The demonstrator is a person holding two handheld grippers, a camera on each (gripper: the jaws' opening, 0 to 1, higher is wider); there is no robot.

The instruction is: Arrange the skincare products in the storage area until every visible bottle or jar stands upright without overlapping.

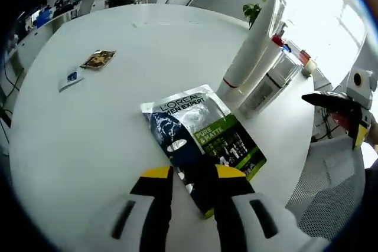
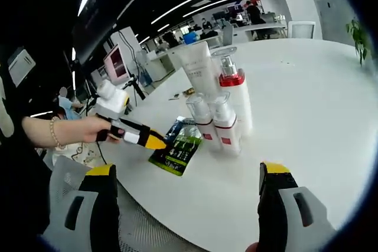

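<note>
Right gripper (image 2: 189, 187) jaws wide apart; left gripper (image 2: 155, 141) touching sachet (image 2: 177, 149) on surface (image 2: 307, 110), upright bottles (image 2: 221, 113) just right

A flat shiny packet with green and dark blue print (image 1: 201, 143) lies on the white round table (image 1: 88, 122). Just beside it stand a tall white tube (image 2: 198, 68), a white pump bottle with a red collar (image 2: 234, 95) and two small white bottles with clear caps (image 2: 215, 121), all upright, close together.

Flat green-and-grey foil sachet (image 1: 204, 140) is lying on the round white table (image 1: 88, 146), just beside a cluster of upright white plastic bottles (image 2: 220, 101). Small brown packet (image 1: 98, 58) and small white card (image 1: 70, 79) are sitting well apart from them, side by side.
</note>
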